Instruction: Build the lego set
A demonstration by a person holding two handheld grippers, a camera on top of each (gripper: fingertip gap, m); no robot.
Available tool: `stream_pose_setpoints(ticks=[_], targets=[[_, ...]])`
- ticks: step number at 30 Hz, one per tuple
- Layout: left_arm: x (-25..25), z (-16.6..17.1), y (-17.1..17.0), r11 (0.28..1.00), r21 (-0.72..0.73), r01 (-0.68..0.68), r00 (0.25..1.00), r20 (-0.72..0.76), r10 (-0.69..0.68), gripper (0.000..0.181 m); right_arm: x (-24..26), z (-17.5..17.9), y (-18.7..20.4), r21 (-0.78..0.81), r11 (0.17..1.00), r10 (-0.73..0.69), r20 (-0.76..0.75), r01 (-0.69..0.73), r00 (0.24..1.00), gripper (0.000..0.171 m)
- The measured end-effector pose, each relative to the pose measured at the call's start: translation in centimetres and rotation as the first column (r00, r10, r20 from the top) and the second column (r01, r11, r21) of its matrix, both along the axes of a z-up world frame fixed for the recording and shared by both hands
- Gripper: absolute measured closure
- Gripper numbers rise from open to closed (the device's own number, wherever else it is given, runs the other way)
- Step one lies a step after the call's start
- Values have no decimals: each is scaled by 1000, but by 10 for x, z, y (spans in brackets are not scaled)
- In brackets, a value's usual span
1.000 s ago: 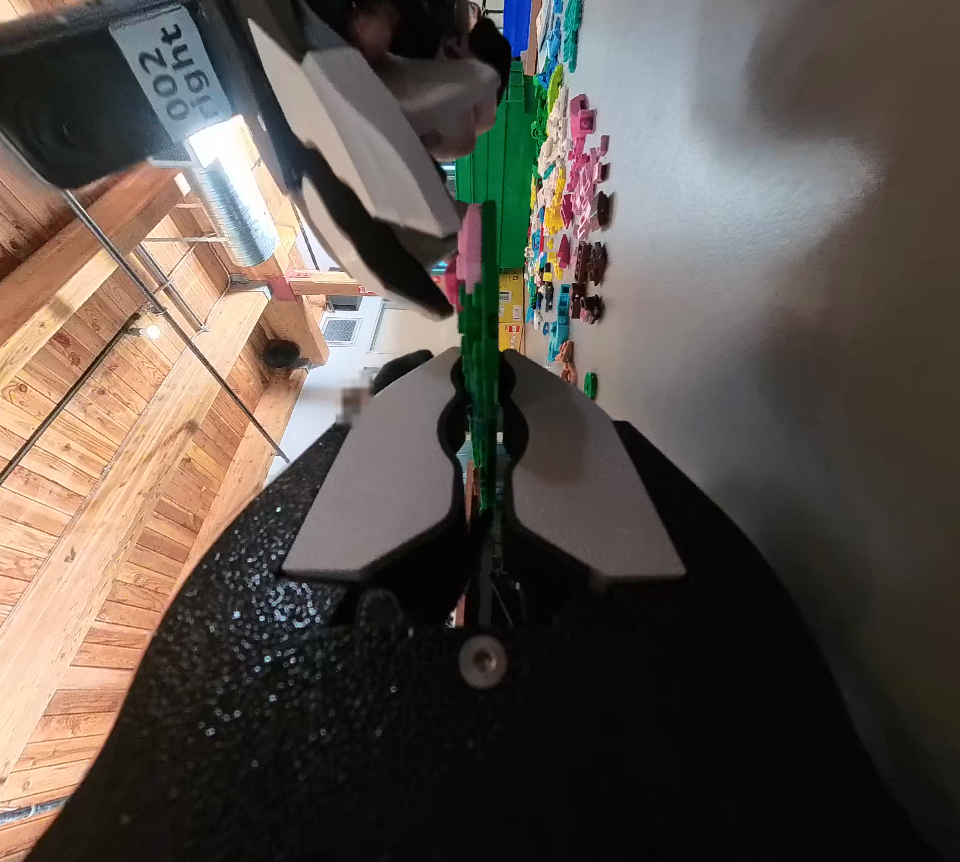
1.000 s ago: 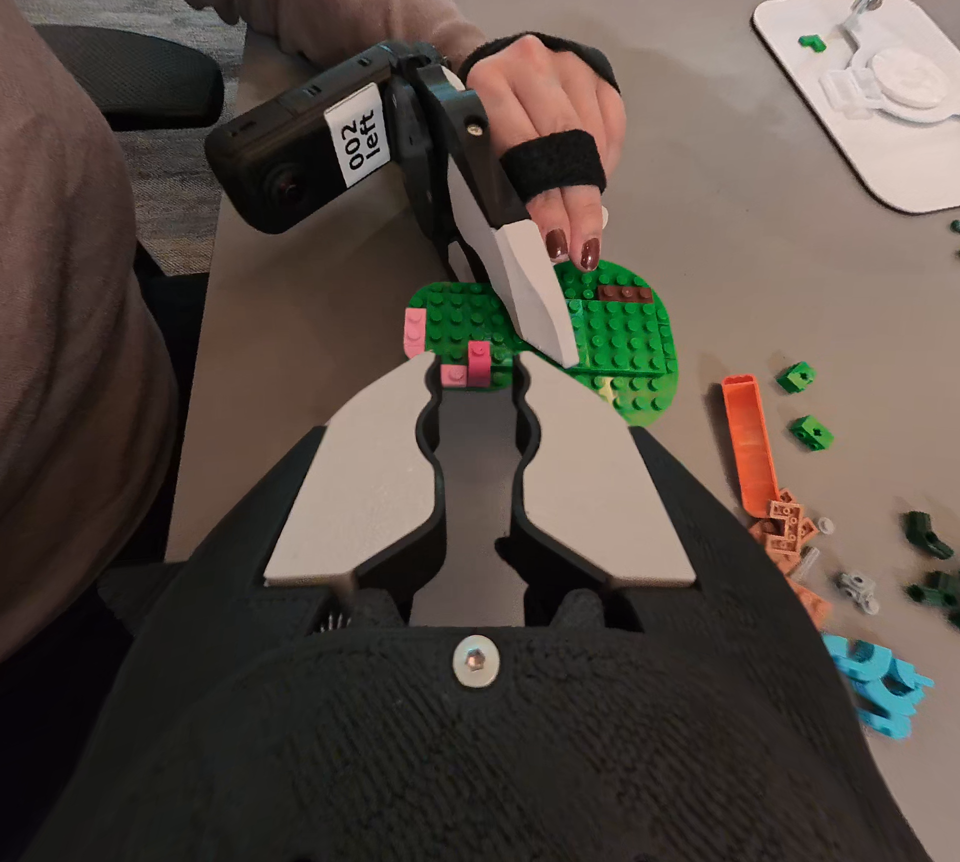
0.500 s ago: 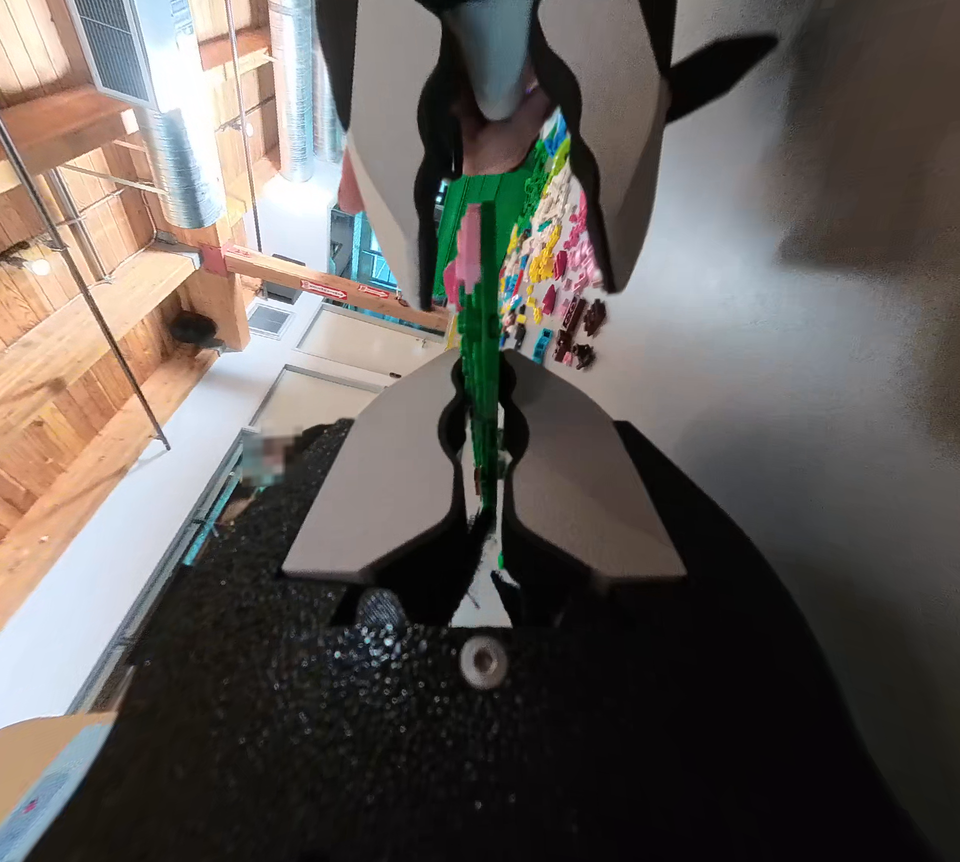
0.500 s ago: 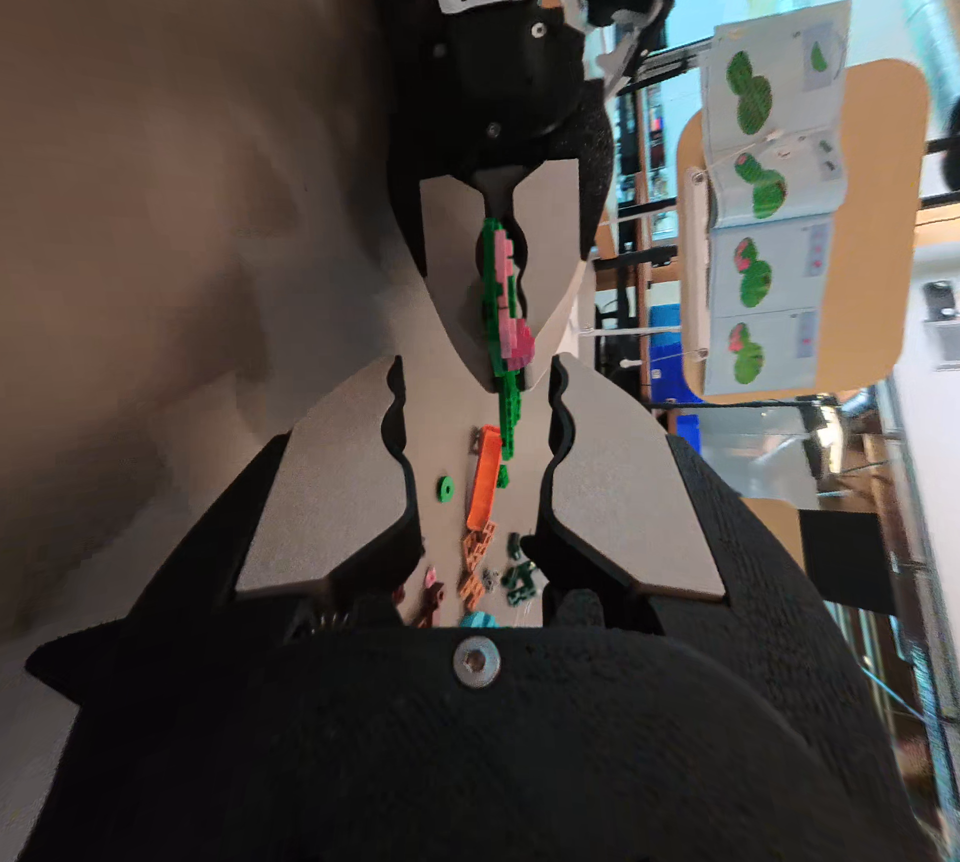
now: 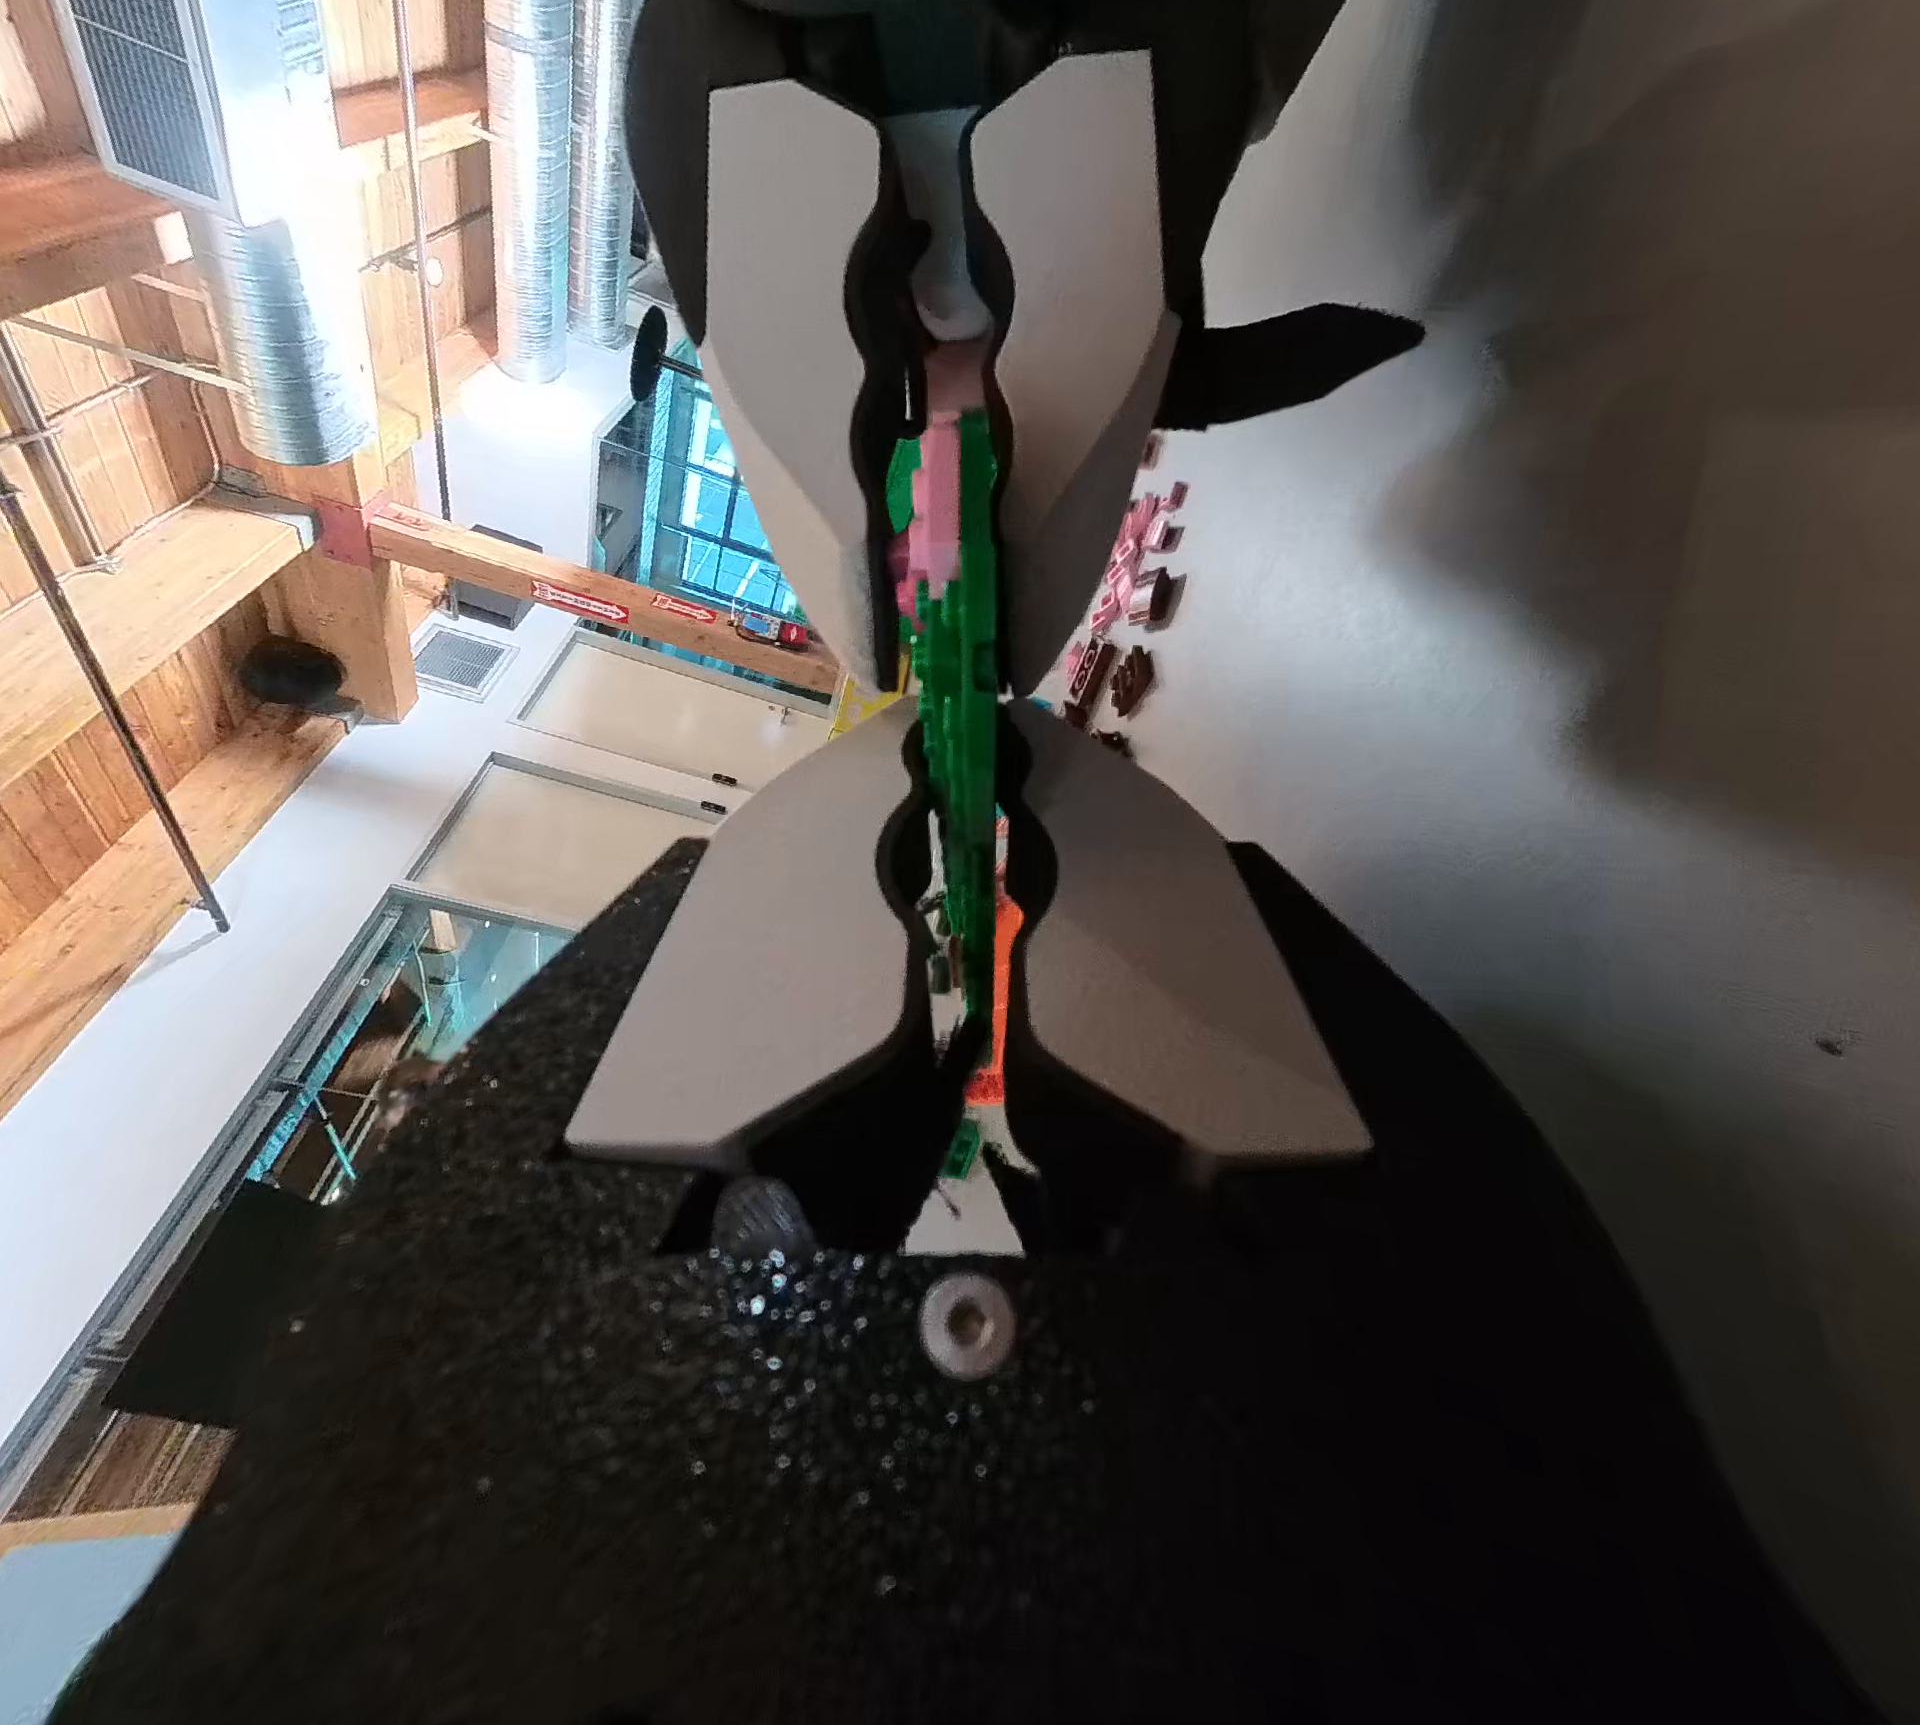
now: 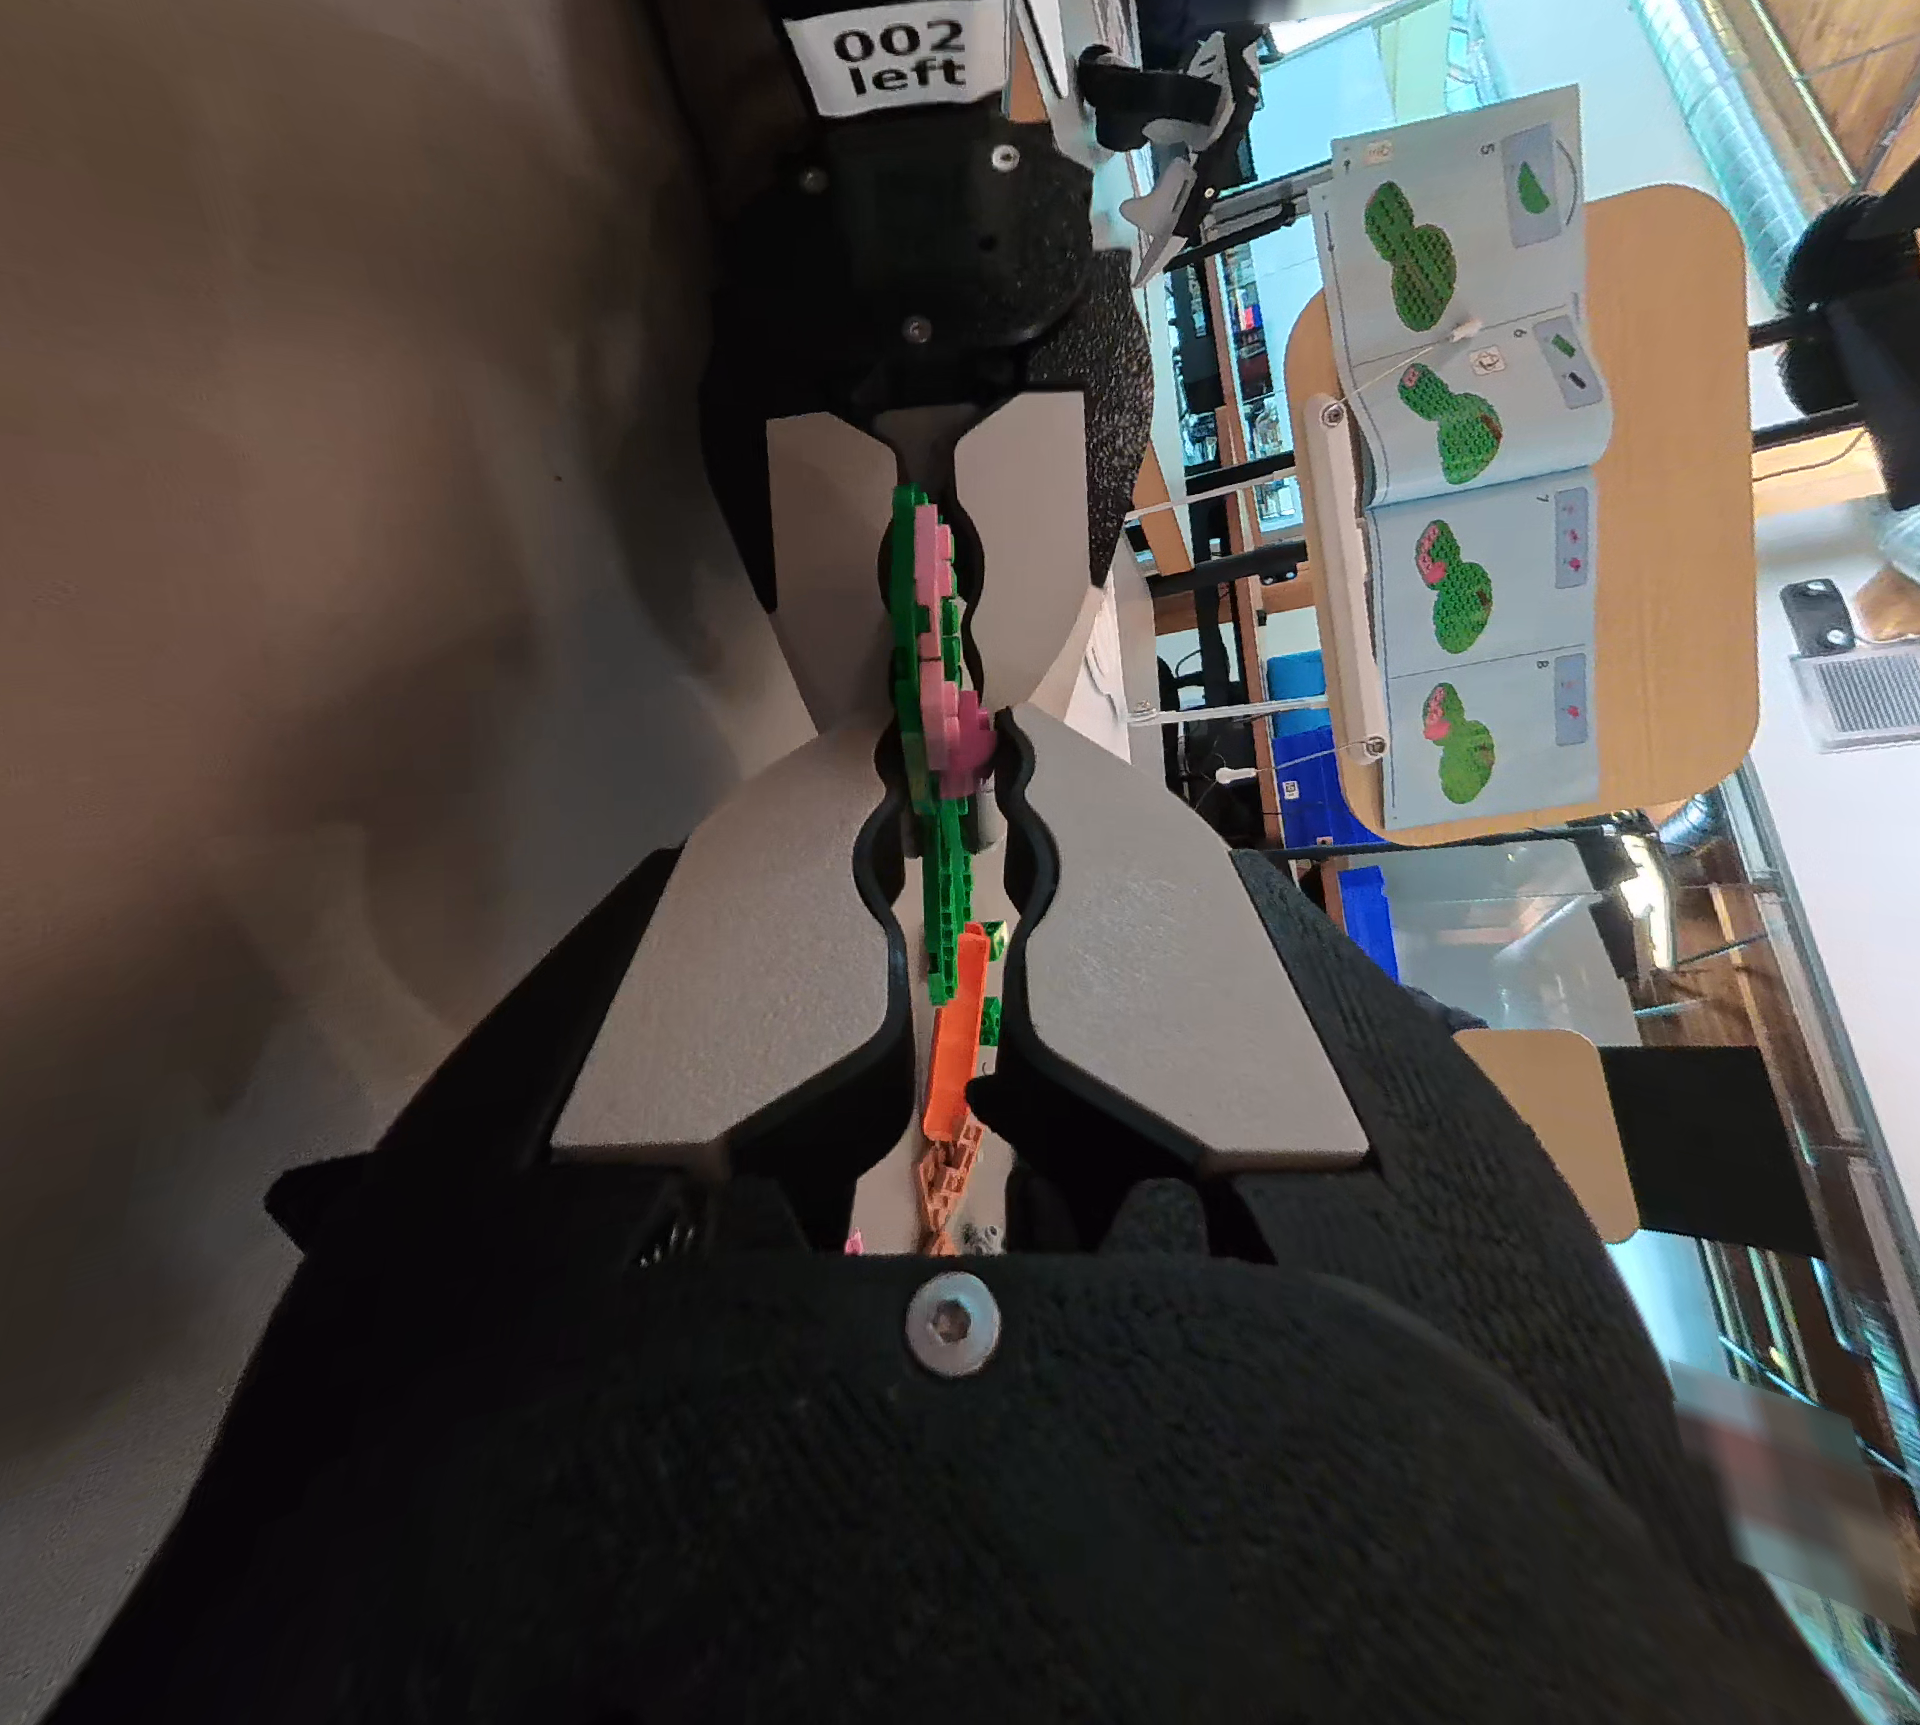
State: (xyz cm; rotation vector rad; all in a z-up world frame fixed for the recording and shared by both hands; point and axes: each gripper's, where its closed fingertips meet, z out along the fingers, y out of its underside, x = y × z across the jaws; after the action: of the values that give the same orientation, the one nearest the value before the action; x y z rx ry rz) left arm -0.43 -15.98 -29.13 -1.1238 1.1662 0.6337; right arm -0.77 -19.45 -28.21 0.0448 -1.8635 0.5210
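A green Lego plate (image 5: pixel 961 792) with pink bricks (image 5: pixel 940 512) on it is held edge-on above the grey table (image 5: pixel 1507 844). My left gripper (image 5: pixel 961 725) is shut on one end of it. My right gripper (image 5: pixel 945 683) faces it tip to tip and is closed around the end that bears the pink bricks. In the right wrist view, the right gripper (image 6: pixel 940 735) clamps the plate (image 6: pixel 940 896) and its pink bricks (image 6: pixel 956 730), with the left gripper (image 6: pixel 935 699) opposite. The plate's face is hidden.
An orange brick separator (image 6: pixel 961 1041) and peach bricks (image 6: pixel 951 1176) lie on the table below the plate. Pink and brown loose bricks (image 5: pixel 1132 605) lie farther off. An open instruction booklet (image 6: pixel 1475 480) hangs on a wooden stand beyond the table.
The right gripper swung round to face the left one, came in over the pink-brick end of the plate and narrowed its jaws onto it. The left gripper kept its hold.
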Motion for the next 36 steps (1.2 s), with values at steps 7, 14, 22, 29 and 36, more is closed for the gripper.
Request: stream_pose_setpoints(ticks=[7, 14, 22, 29, 36], targets=[[0, -3, 1, 1000, -12, -11, 1000, -15, 11, 172, 0, -4, 1, 66, 998, -25, 34, 23, 999, 158], [-5, -5, 5, 998, -43, -54, 999, -9, 54, 172, -4, -6, 6, 149, 985, -96, 38, 90, 995, 159], [-9, -19, 10, 986, -137, -96, 995, -22, 94, 172, -7, -17, 17, 296, 944, -156, 9, 147, 988, 156], [-6, -19, 10, 988, -125, -89, 996, -33, 86, 172, -3, -18, 16, 284, 951, -146, 65, 122, 987, 158], [-10, -2, 12, 993, 19, -116, 993, 3, 116, 155, -4, -9, 21, 155, 979, -148, 102, 132, 984, 159]])
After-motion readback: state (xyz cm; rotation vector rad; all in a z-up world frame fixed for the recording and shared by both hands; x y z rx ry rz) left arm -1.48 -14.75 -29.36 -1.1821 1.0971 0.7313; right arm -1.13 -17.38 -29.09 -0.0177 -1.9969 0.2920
